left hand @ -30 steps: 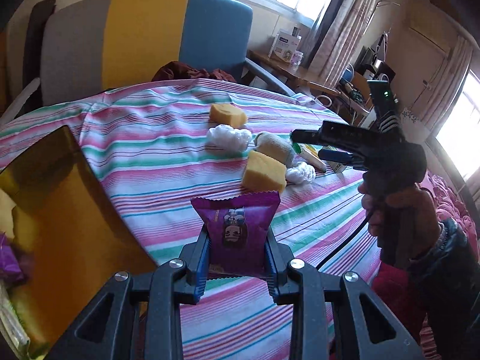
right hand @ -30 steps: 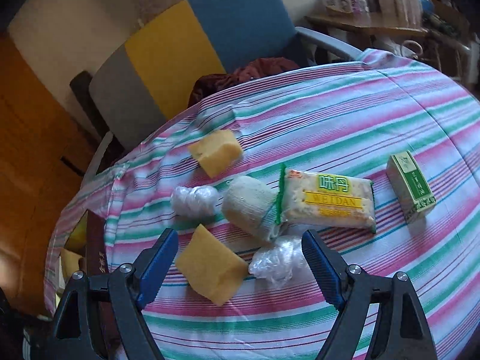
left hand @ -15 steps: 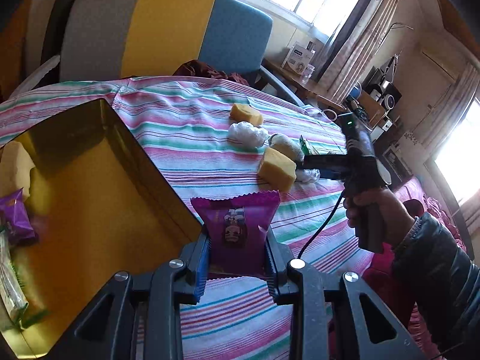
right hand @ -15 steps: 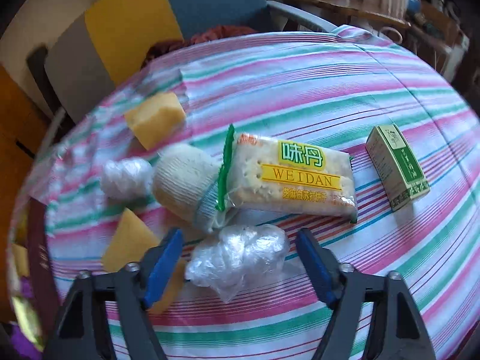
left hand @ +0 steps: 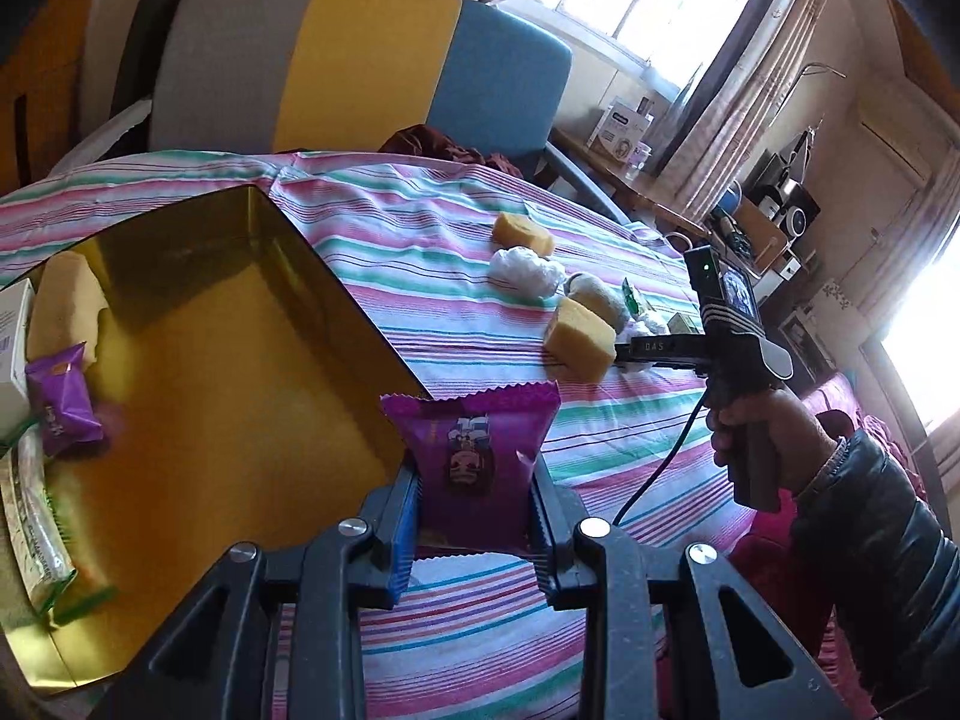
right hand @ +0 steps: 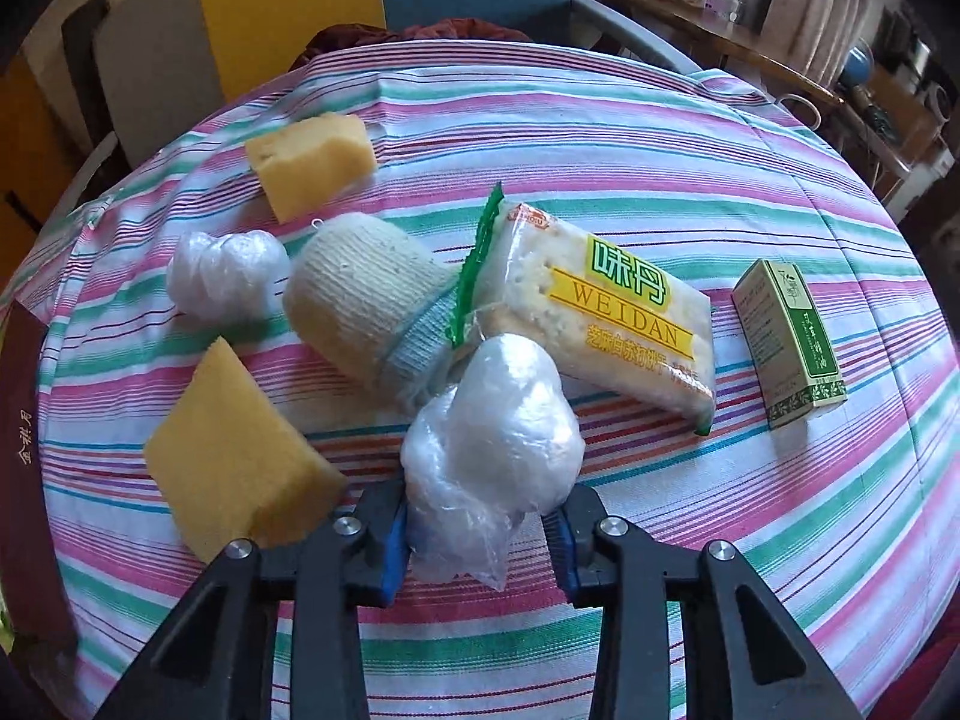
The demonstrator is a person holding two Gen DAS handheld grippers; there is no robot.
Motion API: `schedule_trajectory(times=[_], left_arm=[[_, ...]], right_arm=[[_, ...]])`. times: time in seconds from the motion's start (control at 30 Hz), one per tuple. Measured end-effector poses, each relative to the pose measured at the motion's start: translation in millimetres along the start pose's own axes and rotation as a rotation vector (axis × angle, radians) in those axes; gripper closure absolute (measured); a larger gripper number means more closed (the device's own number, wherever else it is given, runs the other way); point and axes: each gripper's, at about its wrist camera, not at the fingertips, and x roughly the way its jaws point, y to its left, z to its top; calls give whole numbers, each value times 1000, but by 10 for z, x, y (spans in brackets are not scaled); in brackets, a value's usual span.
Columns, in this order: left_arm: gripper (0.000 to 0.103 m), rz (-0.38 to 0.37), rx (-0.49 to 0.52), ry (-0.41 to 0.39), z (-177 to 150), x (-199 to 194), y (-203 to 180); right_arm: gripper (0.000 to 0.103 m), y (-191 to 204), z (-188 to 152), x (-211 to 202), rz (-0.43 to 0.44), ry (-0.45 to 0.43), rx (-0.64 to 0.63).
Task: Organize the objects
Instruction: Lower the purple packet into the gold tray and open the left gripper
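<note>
My left gripper is shut on a purple snack packet, held above the striped table just right of the gold tin box. The box holds another purple packet, a sponge piece and a cracker pack. My right gripper is shut on a crumpled clear plastic bag on the table. It also shows in the left wrist view, held by a hand. Next to the bag lie a yellow sponge, a rolled sock and a Weidan cracker pack.
A second yellow sponge and a second plastic bag lie farther back. A green carton stands at the right. A grey, yellow and blue chair stands behind the table. The box's dark lid edge is at far left.
My right gripper has moved forward and closed on the plastic bag. My left gripper has swung left with the purple packet, bringing more of the gold box into view.
</note>
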Motion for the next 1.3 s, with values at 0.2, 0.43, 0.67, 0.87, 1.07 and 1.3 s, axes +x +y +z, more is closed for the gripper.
schedule_trajectory(times=[0.2, 0.43, 0.67, 0.87, 1.07, 1.3], left_arm=[[72, 12, -13, -11, -12, -73, 60], [72, 33, -43, -16, -42, -124, 175], [72, 50, -57, -30, -23, -176, 238], [72, 89, -101, -68, 36, -308, 420], [72, 161, -199, -54, 14, -328, 769], [72, 332, -332, 11, -33, -238, 1350]], right_arm=[[65, 41, -13, -3, -17, 1, -23], [65, 65, -76, -50, -43, -8, -60], [66, 106, -128, -87, -72, -21, -100], [67, 141, -124, -87, -83, -28, -122], [69, 148, -70, -40, -90, -31, -135], [72, 177, -85, -51, -94, -34, -154]])
